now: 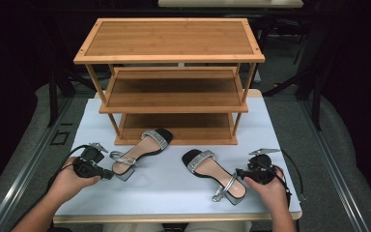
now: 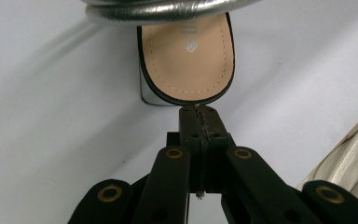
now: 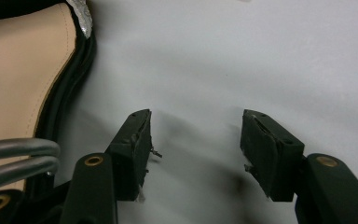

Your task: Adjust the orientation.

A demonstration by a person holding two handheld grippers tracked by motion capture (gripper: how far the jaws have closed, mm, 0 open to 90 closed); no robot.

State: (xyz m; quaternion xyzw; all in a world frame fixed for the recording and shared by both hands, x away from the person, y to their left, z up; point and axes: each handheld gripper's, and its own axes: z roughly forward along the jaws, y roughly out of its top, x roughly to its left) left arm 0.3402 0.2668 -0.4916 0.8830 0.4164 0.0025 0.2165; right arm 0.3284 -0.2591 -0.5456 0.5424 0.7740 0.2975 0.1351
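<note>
Here the left gripper (image 2: 200,114) has its jaws pressed flat together on nothing, its tip just short of the heel end of the left sandal (image 1: 137,153), which lies on the white tabletop (image 1: 174,186) toward its left side, toe pointing at the foot of the wooden shoe rack (image 1: 171,77). In the left gripper view the tan insole and the silver ankle strap (image 2: 168,10) sit straight ahead. The right gripper (image 3: 193,140) is spread wide over bare tabletop, just beside the heel of the right sandal (image 1: 215,175), which lies near the front edge toward the right corner, toe angled toward the middle. Its silver strap (image 3: 14,161) loops past the near jaw.

Judging by this, the work is at the reach-and-grasp step: both sandals lie flat and ungripped, and the rack's three shelves stand empty at the back edge. The next move likely calls for the left jaws to part before closing on the heel rim or strap, and for the right gripper to shift sideways so a jaw slides to each side of the sandal's edge.
</note>
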